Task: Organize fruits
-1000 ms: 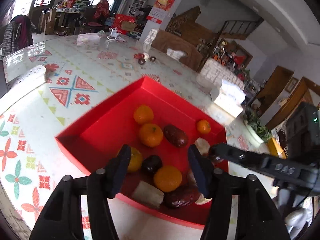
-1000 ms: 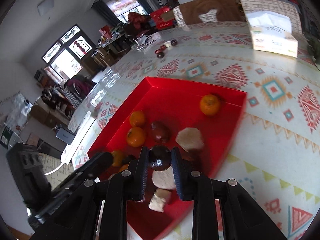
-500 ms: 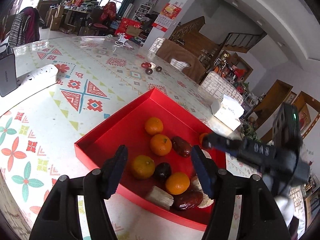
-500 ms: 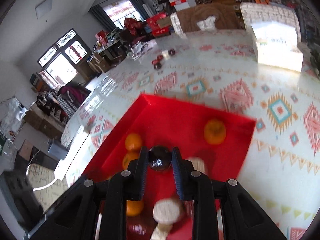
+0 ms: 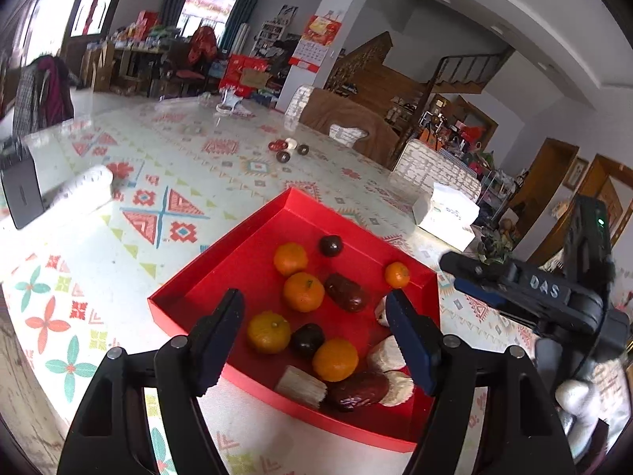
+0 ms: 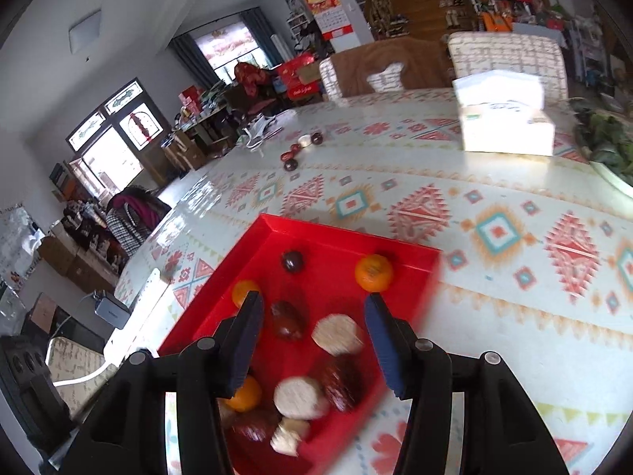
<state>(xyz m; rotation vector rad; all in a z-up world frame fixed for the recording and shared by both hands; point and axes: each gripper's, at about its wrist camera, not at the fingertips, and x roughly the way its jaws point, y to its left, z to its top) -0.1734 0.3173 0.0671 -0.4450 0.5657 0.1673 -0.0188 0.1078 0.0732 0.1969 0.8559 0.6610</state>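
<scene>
A red tray [image 5: 221,251] [image 6: 348,237] on the patterned table holds several oranges [image 5: 303,291], red dates [image 5: 346,297], white pieces [image 5: 385,354] and dark round fruits. One dark round fruit [image 5: 330,245] [image 6: 292,261] lies loose near the tray's far corner. My right gripper [image 6: 314,318] hovers above the tray, its jaws opening with nothing gripped between them. It also shows at the right of the left wrist view as the right gripper [image 5: 514,289]. My left gripper [image 5: 316,320] hangs over the tray's near side, jaws opening and empty, with fruit lying below.
A tissue box [image 5: 445,213] [image 6: 502,118] stands beyond the tray. Small dark fruits [image 5: 287,148] lie far out on the table. A white power strip [image 5: 85,186] and a dark device [image 5: 19,182] sit at the left. Chairs line the far edge, and a plant [image 6: 609,146] is at the right.
My right gripper opened and let go of the dark round fruit, which now lies in the tray's far part. Both grippers rose, and the left jaws spread wider.
</scene>
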